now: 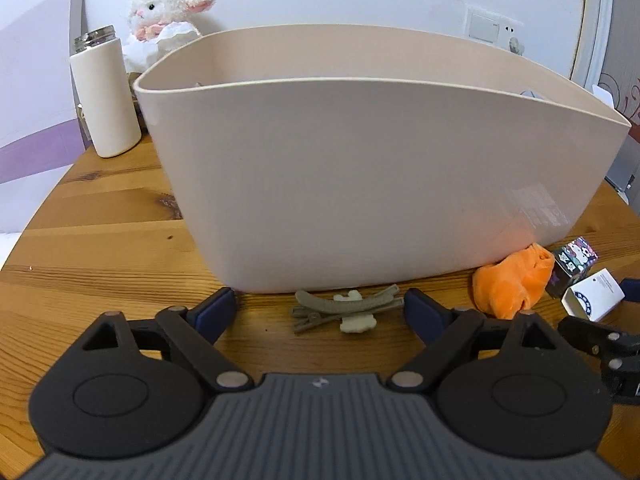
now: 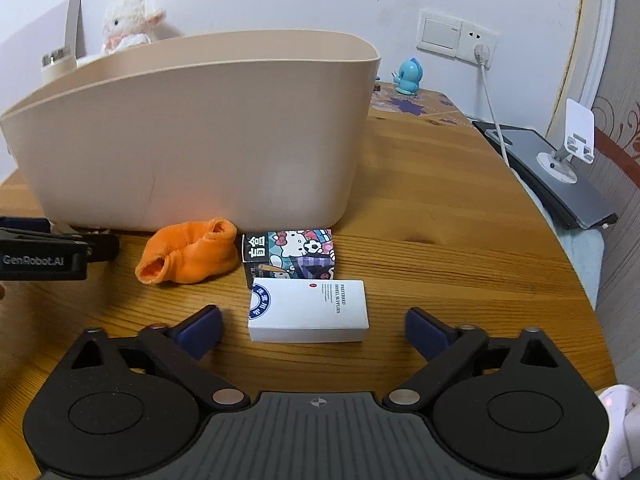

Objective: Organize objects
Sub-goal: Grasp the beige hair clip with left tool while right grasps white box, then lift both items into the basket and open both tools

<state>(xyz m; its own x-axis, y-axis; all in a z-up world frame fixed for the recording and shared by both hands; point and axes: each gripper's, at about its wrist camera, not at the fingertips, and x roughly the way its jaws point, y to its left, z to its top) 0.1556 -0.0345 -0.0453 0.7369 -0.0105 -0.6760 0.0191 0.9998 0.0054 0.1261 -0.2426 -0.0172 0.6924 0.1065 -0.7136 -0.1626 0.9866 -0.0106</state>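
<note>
Pick-up stage: my left tongs [image 1: 320, 304] gape empty around the hair clips [image 1: 346, 309]; my right tongs [image 2: 314, 326] gape empty around the white box [image 2: 308, 312]. Next, I close, then lift into the bin [image 1: 360, 184].

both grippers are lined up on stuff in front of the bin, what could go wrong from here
1. The hair clips lie flat and thin on the table, so the open left gripper may slide over them.
2. The white box touches the cartoon box; the open right gripper could shove both.
3. The bin stands tall, so lifts may clip its rim.
</note>
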